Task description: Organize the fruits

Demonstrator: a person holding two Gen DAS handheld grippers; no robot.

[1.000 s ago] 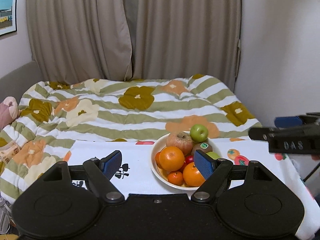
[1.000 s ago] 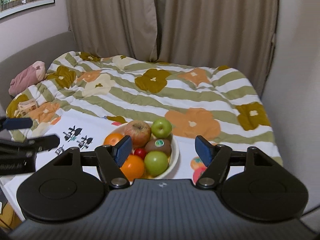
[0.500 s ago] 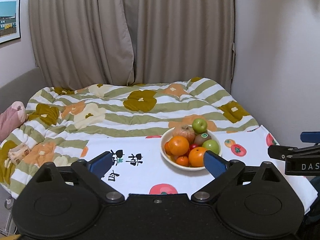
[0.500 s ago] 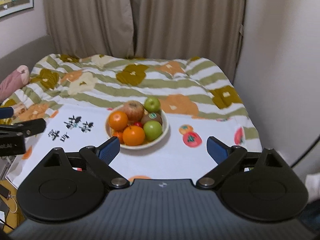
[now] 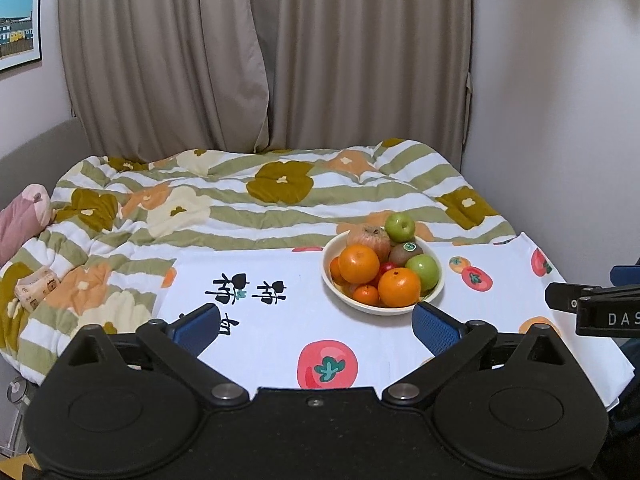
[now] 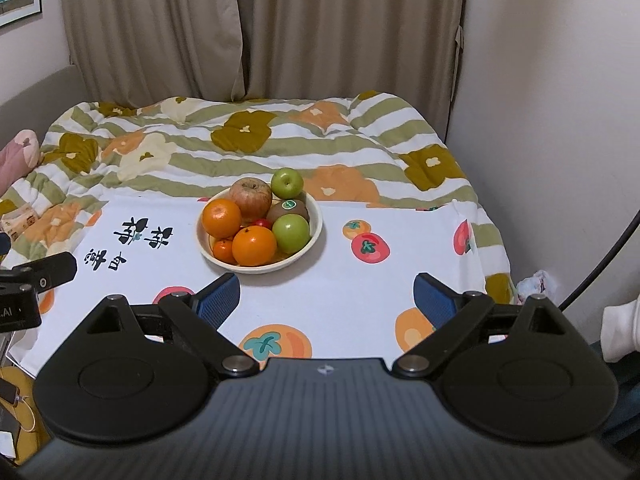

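Observation:
A cream bowl (image 5: 384,310) (image 6: 260,270) stands on a white fruit-print cloth (image 5: 280,332) (image 6: 352,292). It is piled with two oranges (image 5: 359,263), two green apples (image 5: 400,227), a reddish apple (image 6: 251,197), a stickered kiwi (image 6: 289,211), a small mandarin and a small red fruit. My left gripper (image 5: 316,322) hangs short of the bowl and to its left; its jaws are opening with nothing between them. My right gripper (image 6: 328,298) stands open and empty, below and right of the bowl.
A striped flower quilt (image 5: 280,200) covers the bed behind the cloth, with curtains and a wall beyond. A pink cushion (image 5: 22,220) lies at the far left. The other gripper's tip shows at each view's edge (image 5: 592,306) (image 6: 36,276). A white sleeve (image 6: 620,328) is at the right.
Both grippers have drawn back from the bowl, which now sits farther ahead and smaller. Their jaws have spread wider, and the right view has rolled level.

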